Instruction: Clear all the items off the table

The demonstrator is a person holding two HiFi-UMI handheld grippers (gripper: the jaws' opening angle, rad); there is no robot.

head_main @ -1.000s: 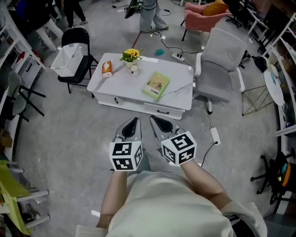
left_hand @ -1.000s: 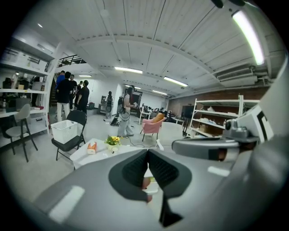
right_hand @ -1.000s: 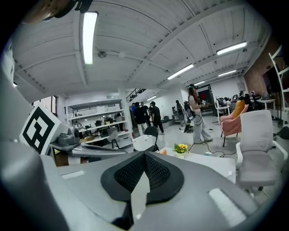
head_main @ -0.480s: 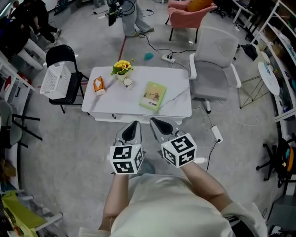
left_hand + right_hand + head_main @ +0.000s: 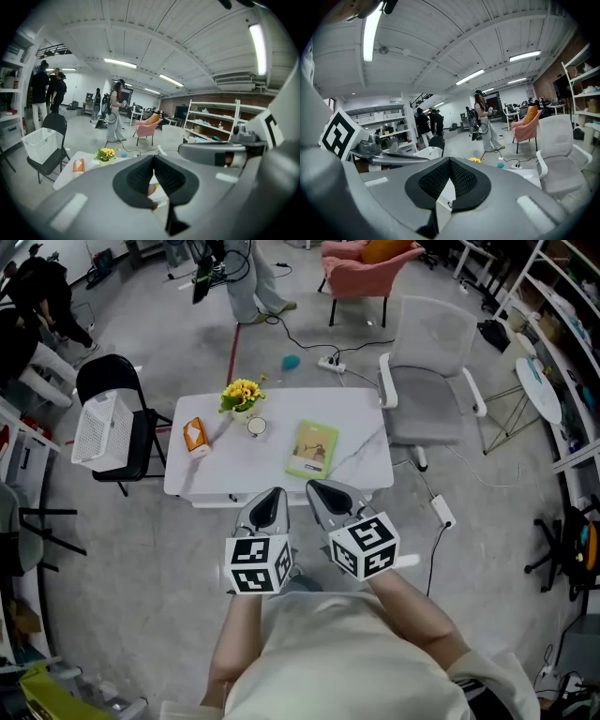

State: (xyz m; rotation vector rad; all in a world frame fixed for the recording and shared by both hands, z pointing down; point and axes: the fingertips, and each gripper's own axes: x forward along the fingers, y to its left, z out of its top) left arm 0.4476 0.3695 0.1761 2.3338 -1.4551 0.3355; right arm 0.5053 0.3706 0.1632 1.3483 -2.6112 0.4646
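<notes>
A white table (image 5: 356, 413) stands in front of me. On it lie a green book (image 5: 312, 449), an orange carton (image 5: 195, 437), a small white cup (image 5: 256, 427) and a pot of yellow flowers (image 5: 240, 395). My left gripper (image 5: 269, 505) and right gripper (image 5: 328, 494) hover side by side at the table's near edge, both shut and empty. In the left gripper view the flowers (image 5: 106, 154) and the carton (image 5: 78, 166) show beyond the jaws. The right gripper view catches only the flowers (image 5: 474, 160) and a table corner (image 5: 529, 176).
A black chair (image 5: 127, 404) with a white basket (image 5: 94, 430) on it stands left of the table. A grey office chair (image 5: 428, 371) stands at its right, a pink armchair (image 5: 361, 263) behind. Cables and a power strip (image 5: 441, 512) lie on the floor. People (image 5: 239, 273) stand at the back.
The table has come closer to both grippers, which now reach its near edge. The grippers keep their place side by side, still shut.
</notes>
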